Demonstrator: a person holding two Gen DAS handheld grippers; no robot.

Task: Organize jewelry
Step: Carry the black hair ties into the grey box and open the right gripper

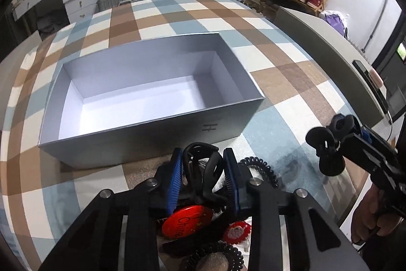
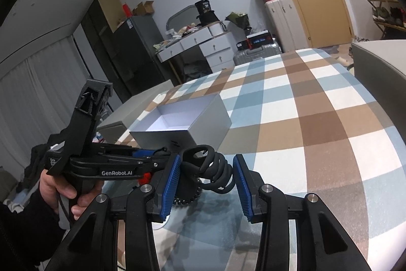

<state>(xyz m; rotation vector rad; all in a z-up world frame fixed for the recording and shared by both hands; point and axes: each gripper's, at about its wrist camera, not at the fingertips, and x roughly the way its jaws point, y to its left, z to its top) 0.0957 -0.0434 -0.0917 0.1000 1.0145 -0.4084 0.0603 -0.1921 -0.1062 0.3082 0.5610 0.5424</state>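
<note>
An open silver-grey box with a white inside stands on the checked cloth, just beyond my left gripper. The left gripper's blue pads press on a black hair claw at the top of a small pile. In that pile lie a red "China" badge, a red-and-white flower piece and black spiral hair ties. My right gripper hovers to the right of the pile, shut on another black claw clip, also seen from the side. The box lies ahead of it.
The checked cloth covers a wide surface, with bare stretches right of and behind the box. A grey padded board runs along its right edge. A person's hands hold both gripper handles. Drawers, suitcases and a shoe rack stand far off.
</note>
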